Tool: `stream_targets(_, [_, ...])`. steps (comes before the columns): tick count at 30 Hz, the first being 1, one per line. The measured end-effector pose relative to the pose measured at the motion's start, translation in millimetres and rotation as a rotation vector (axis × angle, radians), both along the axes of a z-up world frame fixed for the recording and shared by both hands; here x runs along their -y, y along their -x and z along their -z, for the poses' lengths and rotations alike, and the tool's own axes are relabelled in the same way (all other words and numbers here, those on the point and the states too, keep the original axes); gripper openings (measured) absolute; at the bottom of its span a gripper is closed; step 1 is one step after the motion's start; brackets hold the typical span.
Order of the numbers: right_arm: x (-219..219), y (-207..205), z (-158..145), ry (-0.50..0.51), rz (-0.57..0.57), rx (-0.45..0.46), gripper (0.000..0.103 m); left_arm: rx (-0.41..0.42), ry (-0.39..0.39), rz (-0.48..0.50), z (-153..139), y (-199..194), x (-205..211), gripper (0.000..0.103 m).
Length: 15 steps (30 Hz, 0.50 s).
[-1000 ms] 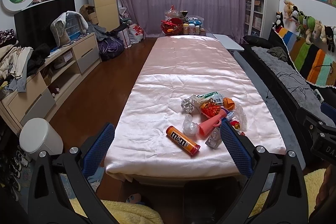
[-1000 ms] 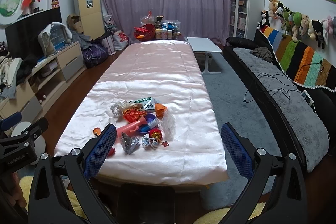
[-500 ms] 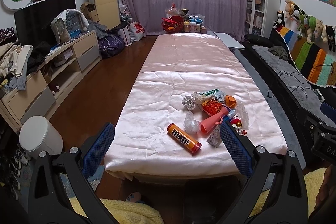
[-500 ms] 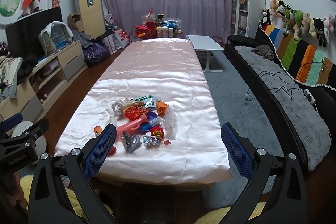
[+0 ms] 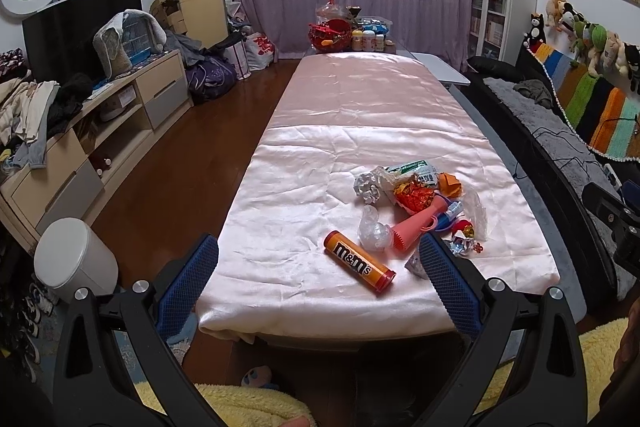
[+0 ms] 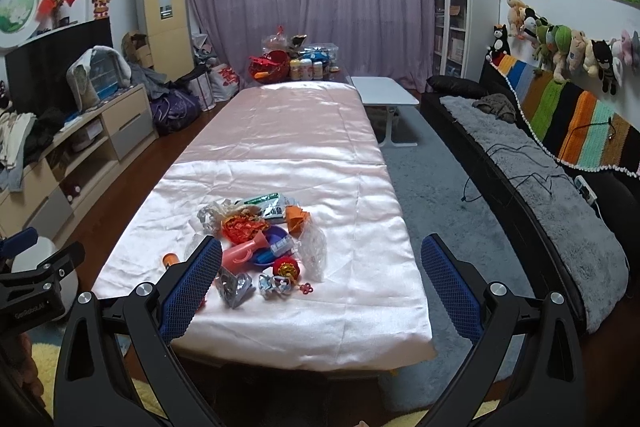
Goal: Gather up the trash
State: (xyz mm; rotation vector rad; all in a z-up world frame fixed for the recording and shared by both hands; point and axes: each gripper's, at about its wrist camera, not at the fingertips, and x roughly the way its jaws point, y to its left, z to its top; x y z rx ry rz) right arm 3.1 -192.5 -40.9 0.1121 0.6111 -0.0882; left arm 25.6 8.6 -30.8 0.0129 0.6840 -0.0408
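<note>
A heap of trash (image 5: 416, 203) lies on the near end of a long table under a pink satin cloth (image 5: 368, 123). It holds an orange M&M's tube (image 5: 359, 262), a pink cone (image 5: 416, 229), crumpled foil (image 5: 367, 184), clear plastic (image 5: 374, 233) and red and orange wrappers. The heap also shows in the right wrist view (image 6: 260, 239). My left gripper (image 5: 318, 283) is open and empty, short of the table's near edge. My right gripper (image 6: 322, 283) is open and empty, just short of the heap.
A white lidded bin (image 5: 74, 259) stands on the floor at the left of the table. A TV cabinet (image 5: 92, 131) lines the left wall. A black sofa with a grey throw (image 6: 532, 179) runs along the right. Bottles and bags (image 5: 352, 35) sit beyond the table's far end.
Both grippers have drifted slightly forward and a little higher toward the table. Both stay open. The trash has not moved.
</note>
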Motion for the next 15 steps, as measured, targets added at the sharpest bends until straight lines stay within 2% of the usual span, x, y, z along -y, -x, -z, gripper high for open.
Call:
stream_targets(3, [3, -11, 20, -0.022, -0.001, -0.054, 0.1, -0.01, 0.002, -0.005, 15, -9, -4, 0.095])
stream_targets(8, [8, -26, 58, -0.101, -0.039, -0.133, 0.088, -0.068, -0.015, 0.021, 51, -28, -2, 0.095])
stream_targets(11, [7, -34, 79, -0.133, -0.059, -0.172, 0.086, -0.118, -0.029, 0.054, 77, -38, 3, 0.094])
stream_targets(13, [4, -40, 92, -0.151, -0.084, -0.198, 0.081, -0.18, -0.043, 0.081, 94, -43, 7, 0.086])
stream_targets(15, [0, -47, 101, -0.167, -0.112, -0.22, 0.071, -0.209, -0.036, 0.093, 109, -51, 8, 0.08])
